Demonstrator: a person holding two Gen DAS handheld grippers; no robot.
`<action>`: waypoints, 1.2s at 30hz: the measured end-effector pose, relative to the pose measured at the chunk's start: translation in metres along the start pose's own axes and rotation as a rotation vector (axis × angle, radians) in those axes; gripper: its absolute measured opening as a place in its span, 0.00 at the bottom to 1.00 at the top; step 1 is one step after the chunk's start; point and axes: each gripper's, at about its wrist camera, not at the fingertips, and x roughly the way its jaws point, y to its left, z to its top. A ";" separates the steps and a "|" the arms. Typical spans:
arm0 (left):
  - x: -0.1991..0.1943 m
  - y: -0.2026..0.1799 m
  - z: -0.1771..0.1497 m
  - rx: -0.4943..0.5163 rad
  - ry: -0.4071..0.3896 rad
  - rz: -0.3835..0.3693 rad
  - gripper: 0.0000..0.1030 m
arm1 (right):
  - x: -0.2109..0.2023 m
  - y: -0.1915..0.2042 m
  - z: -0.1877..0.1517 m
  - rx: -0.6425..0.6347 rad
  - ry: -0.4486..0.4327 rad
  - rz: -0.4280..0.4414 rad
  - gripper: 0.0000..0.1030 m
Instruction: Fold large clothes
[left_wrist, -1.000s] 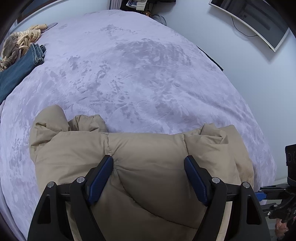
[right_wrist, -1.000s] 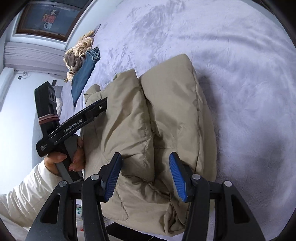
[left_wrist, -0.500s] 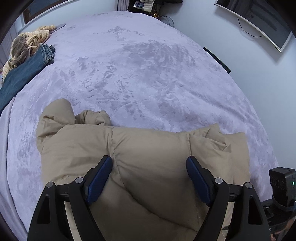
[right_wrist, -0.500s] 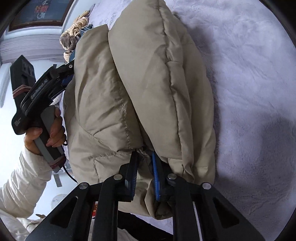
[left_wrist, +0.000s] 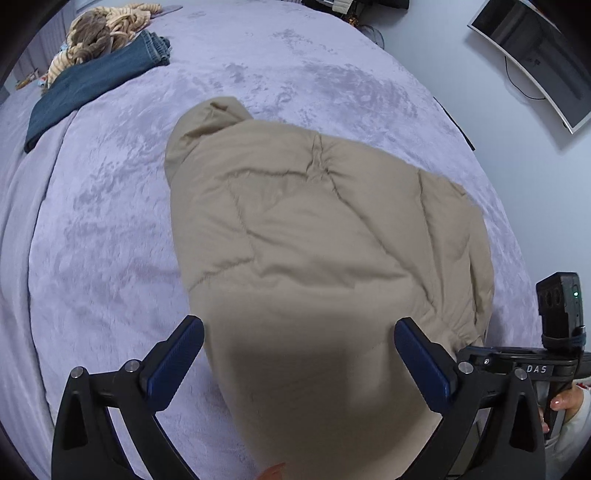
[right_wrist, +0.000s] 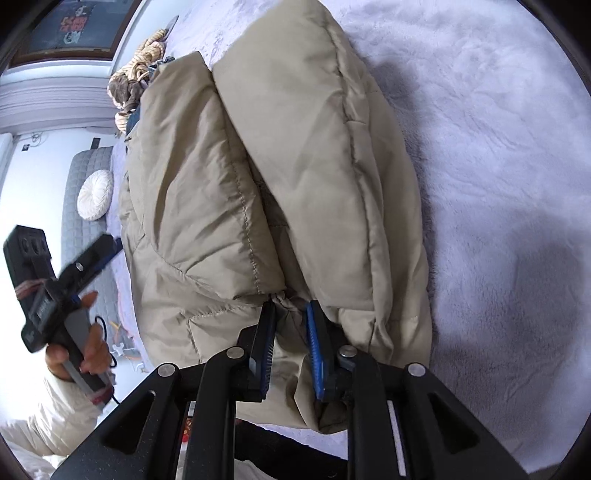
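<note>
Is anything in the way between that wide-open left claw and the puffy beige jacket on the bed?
Nothing visible. The left gripper, its jaws opening, hangs right over the jacket with only air between. The right gripper already pinches a fold of it, though its jaws are easing open. The jeans lie far off.

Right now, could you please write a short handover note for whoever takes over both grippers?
Left gripper: jaws opening, holding nothing, above the beige puffer jacket.
Right gripper: pinching the jacket's near edge, jaws easing slightly.
Jacket lies bunched in folds on the lavender bedspread; jeans sit at the far corner.
Done: jacket partly folded.
Left: finish and flatten the fold, then release.
</note>
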 end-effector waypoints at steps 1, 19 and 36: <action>0.001 0.003 -0.005 -0.017 0.009 -0.005 1.00 | -0.003 0.008 -0.002 -0.019 -0.012 -0.029 0.21; -0.007 0.035 -0.026 -0.045 0.033 -0.041 1.00 | -0.053 0.056 -0.025 0.018 -0.264 -0.217 0.78; 0.019 0.052 0.007 -0.238 0.028 -0.104 1.00 | -0.058 0.016 0.054 -0.006 -0.135 -0.103 0.80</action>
